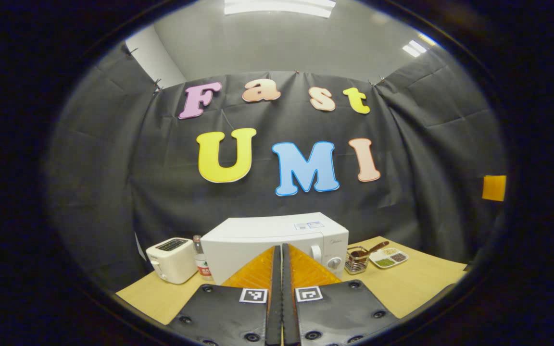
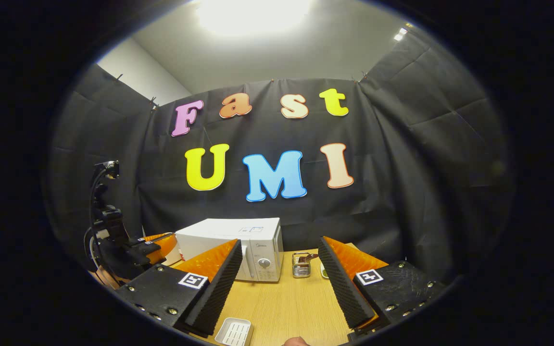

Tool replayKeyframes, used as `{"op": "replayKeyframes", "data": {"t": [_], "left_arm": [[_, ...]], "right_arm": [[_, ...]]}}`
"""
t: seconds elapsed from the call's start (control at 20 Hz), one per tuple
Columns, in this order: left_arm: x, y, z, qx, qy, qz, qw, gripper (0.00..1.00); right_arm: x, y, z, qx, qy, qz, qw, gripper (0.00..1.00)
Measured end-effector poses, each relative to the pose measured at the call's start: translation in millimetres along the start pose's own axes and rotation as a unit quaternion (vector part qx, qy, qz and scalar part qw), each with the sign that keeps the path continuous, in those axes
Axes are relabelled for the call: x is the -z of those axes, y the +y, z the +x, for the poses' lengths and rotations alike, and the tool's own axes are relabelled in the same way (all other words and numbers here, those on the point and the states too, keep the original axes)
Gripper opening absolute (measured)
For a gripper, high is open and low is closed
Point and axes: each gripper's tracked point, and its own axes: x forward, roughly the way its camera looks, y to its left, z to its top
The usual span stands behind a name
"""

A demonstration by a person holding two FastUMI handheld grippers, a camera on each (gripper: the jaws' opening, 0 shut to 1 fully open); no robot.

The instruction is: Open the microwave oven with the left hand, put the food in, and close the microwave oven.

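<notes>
microwave (image 2: pixel 238 247) door shut, facing the cameras | left gripper (image 1: pixel 278 254) closed, empty | right gripper (image 2: pixel 279 283) wide, empty

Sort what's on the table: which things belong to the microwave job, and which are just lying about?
Job:
microwave, door closed
left gripper, shut, empty
right gripper, open, empty
white dish, near table edge; possibly the food's, contents unclear

Lying about:
toaster
bottle
wire basket
snack tray
</notes>
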Motion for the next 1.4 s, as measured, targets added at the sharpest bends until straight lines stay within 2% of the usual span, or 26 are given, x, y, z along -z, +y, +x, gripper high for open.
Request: {"op": "replayKeyframes", "data": {"t": [0.4, 0.45, 0.65, 0.85, 1.05, 1.15, 1.2, 1.35, 1.4], "left_arm": [[-29.1, 23.1, -87.8, -0.012, -0.014, 0.0, 1.0, 0.09], [-34.0, 29.5, -96.6, -0.02, -0.018, 0.005, 1.0, 0.15], [-44.4, 54.0, -132.6, -0.032, -0.027, 0.013, 0.999, 0.17], [-42.8, 72.0, -152.2, -0.037, -0.026, -0.006, 0.999, 0.19], [-44.2, 88.4, -170.3, -0.042, -0.03, -0.012, 0.999, 0.29], [-44.5, 94.5, -175.6, -0.044, -0.034, -0.009, 0.998, 0.45], [-44.5, 96.5, -176.3, -0.044, -0.036, -0.007, 0.998, 0.55], [-47.3, 98.8, -178.4, -0.042, -0.038, -0.009, 0.998, 0.55], [-46.9, 101.0, -178.5, -0.044, -0.038, -0.009, 0.998, 0.64]], "right_arm": [[0.1, -0.7, -14.1, -0.003, -0.007, -0.021, 1.0, 0.96], [-1.3, 1.9, -15.5, -0.002, -0.009, -0.019, 1.0, 0.96], [-5.8, 14.2, -22.9, 0.004, -0.015, -0.024, 1.0, 0.96], [-10.1, 31.8, -33.7, 0.006, -0.022, -0.03, 0.999, 0.96], [-14.0, 48.6, -42.6, 0.003, -0.026, -0.039, 0.999, 0.96], [-15.1, 56.0, -46.0, 0.0, -0.027, -0.041, 0.999, 0.96], [-16.1, 58.1, -46.5, 0.0, -0.028, -0.042, 0.999, 0.96], [-18.6, 63.6, -48.3, 0.001, -0.031, -0.044, 0.999, 0.96], [-19.1, 64.9, -49.4, 0.001, -0.031, -0.043, 0.999, 0.96]]}}
